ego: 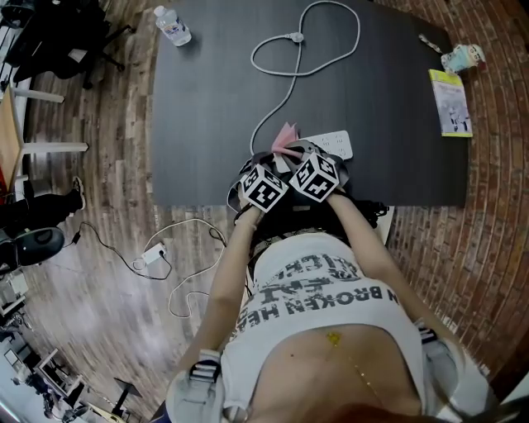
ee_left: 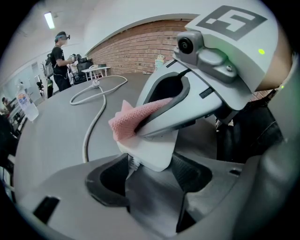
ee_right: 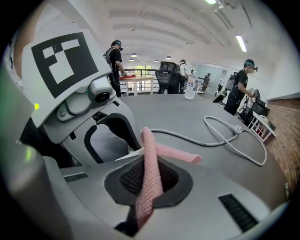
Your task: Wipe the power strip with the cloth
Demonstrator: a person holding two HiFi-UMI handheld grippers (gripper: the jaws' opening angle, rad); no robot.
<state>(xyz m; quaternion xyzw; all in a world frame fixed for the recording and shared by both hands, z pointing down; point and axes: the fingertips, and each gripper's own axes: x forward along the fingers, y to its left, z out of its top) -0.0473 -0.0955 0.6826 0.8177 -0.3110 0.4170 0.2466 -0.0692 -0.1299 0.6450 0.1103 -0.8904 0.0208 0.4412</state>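
Observation:
A white power strip (ego: 333, 144) lies near the front edge of the dark table (ego: 207, 124); its white cable (ego: 281, 99) loops away to a plug (ego: 295, 37). My left gripper (ego: 278, 163) is shut on the near end of the strip (ee_left: 151, 151), which sits between its dark pads (ee_left: 105, 180). My right gripper (ee_right: 149, 180) is shut on a pink cloth (ee_right: 151, 164) and holds it against the strip's top. In the left gripper view, the cloth (ee_left: 131, 120) bulges from under the right gripper (ee_left: 161, 123). Both marker cubes sit side by side in the head view.
A water bottle (ego: 173, 26) stands at the table's far left corner. A yellow booklet (ego: 450, 102), a crumpled cup (ego: 461, 58) and a pen (ego: 430, 43) lie at the far right. A charger with cable (ego: 153, 254) is on the wooden floor. People stand far behind.

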